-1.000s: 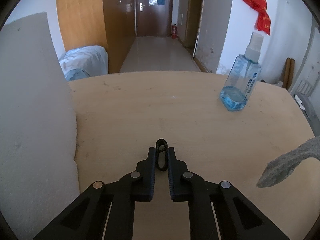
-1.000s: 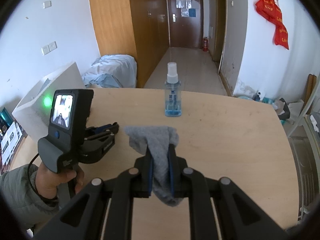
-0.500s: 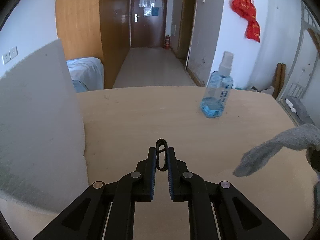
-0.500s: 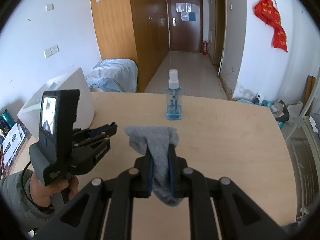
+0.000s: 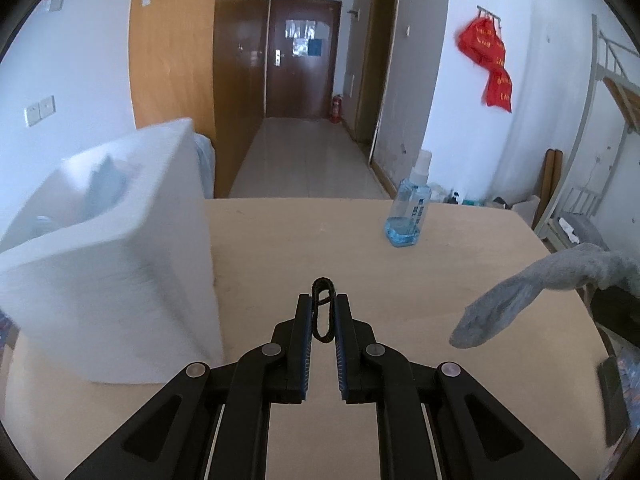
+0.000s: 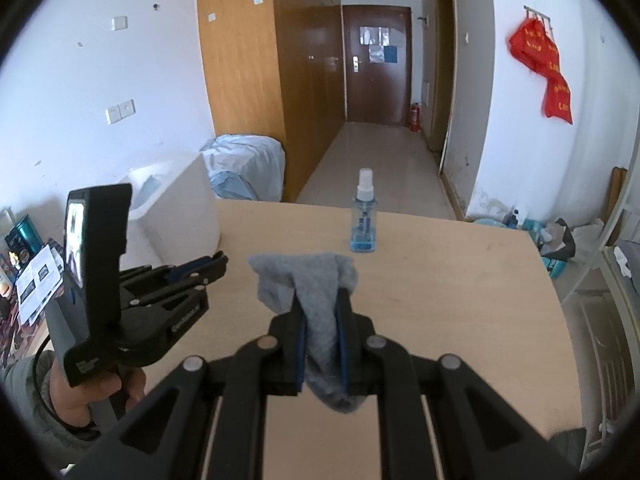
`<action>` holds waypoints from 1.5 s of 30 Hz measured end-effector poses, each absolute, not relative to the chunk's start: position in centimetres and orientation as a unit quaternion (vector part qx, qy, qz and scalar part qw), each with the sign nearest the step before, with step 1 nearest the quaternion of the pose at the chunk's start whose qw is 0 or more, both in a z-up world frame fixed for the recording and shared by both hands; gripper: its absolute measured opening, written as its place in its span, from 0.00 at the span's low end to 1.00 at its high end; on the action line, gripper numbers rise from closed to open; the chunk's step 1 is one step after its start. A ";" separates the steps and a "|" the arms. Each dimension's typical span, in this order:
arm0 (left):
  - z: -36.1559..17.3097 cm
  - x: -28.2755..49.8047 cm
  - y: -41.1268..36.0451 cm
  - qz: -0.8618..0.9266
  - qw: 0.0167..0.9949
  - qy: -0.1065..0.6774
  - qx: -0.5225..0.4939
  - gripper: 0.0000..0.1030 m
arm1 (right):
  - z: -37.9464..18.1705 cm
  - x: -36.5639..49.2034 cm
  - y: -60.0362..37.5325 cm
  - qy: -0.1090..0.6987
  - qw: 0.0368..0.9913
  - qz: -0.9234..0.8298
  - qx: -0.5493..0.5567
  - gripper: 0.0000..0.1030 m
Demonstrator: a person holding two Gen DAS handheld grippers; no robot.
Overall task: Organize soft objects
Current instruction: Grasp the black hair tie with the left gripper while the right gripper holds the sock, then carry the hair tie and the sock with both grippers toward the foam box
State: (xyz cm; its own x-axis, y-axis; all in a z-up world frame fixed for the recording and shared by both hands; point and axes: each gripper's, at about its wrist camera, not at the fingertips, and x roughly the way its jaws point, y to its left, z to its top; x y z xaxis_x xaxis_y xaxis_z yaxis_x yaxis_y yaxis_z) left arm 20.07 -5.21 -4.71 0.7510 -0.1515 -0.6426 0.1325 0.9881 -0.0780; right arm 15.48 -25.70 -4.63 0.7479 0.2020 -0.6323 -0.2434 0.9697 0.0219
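My left gripper point(image 5: 322, 303) is shut on a black hair tie point(image 5: 322, 308) and holds it above the wooden table point(image 5: 300, 248), just right of a white foam box point(image 5: 120, 272). The box is open at the top with something pale blue inside. My right gripper point(image 6: 321, 304) is shut on a grey sock point(image 6: 316, 288), which drapes over the fingers and hangs below them. The sock also shows in the left wrist view point(image 5: 532, 292) at the right. The left gripper shows in the right wrist view point(image 6: 218, 260) at the left, raised over the table.
A blue spray bottle point(image 5: 408, 212) stands near the table's far edge, also in the right wrist view point(image 6: 363, 220). The white box point(image 6: 180, 208) sits at the table's left side. A bed frame point(image 5: 608, 120) and clutter lie off the right edge.
My left gripper has risen and pulled back with the hair tie, so the box's open top now shows. The right gripper with the sock has also lifted slightly.
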 end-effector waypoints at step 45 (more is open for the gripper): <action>4.5 12.4 7.7 0.016 0.977 0.206 -0.042 0.11 | -1.0 12.3 -12.5 0.268 0.930 0.243 -0.064 0.15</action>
State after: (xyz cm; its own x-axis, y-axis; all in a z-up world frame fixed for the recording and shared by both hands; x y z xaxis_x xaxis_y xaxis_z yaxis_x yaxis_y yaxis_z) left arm 12.39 7.65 4.47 0.9143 0.0148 -0.4047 -0.0496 0.9959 -0.0756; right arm 12.30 -12.53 -0.95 0.7383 0.4168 -0.5303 -0.4854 0.8742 0.0115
